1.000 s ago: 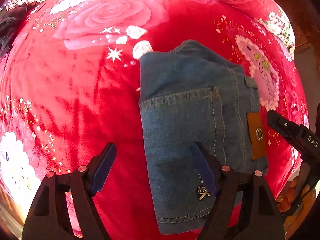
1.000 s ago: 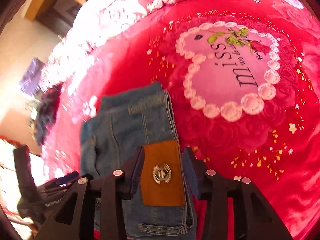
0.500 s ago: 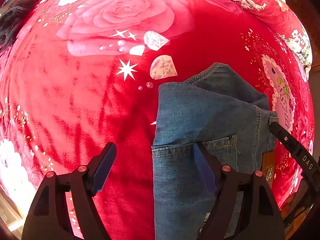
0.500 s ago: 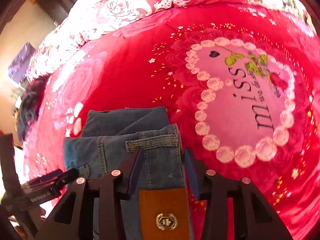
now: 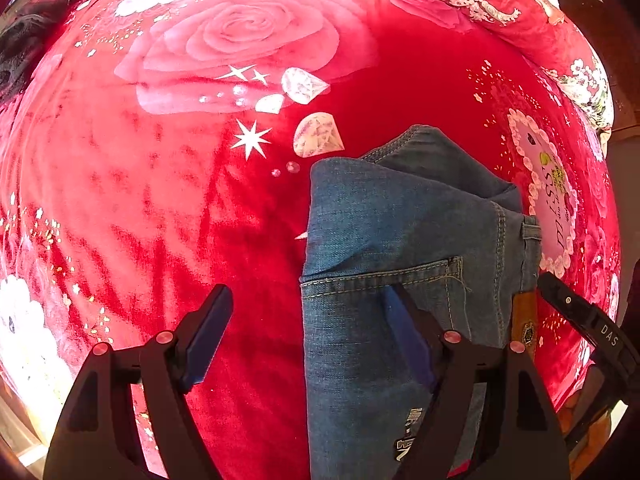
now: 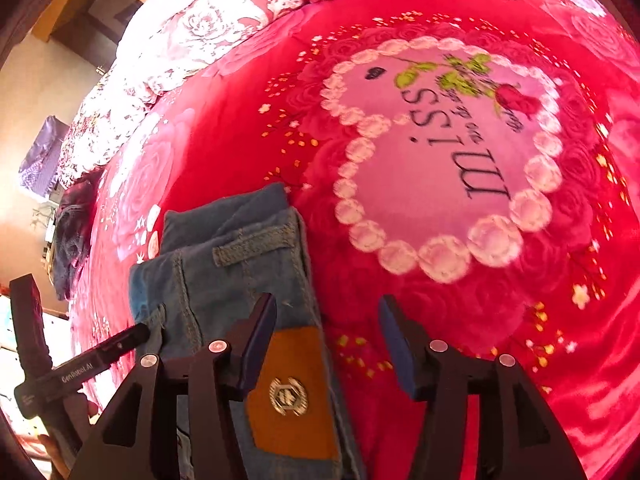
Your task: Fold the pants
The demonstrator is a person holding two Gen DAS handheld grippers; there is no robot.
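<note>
Both black two-finger grippers are seen spread wide with nothing between the pads: the left gripper [image 5: 306, 336] straddles the left edge of the denim, the right gripper [image 6: 326, 344] its right edge beside the patch. One red rose-printed plush blanket [image 5: 160, 200] is spread beneath, and one pair of blue denim pants [image 5: 400, 240], already folded into a compact stack, is laid on it. Folding is judged nearly finished; a final smoothing or another fold would call for a fresh grip. One orange leather patch [image 6: 292, 396] is counted.
</note>
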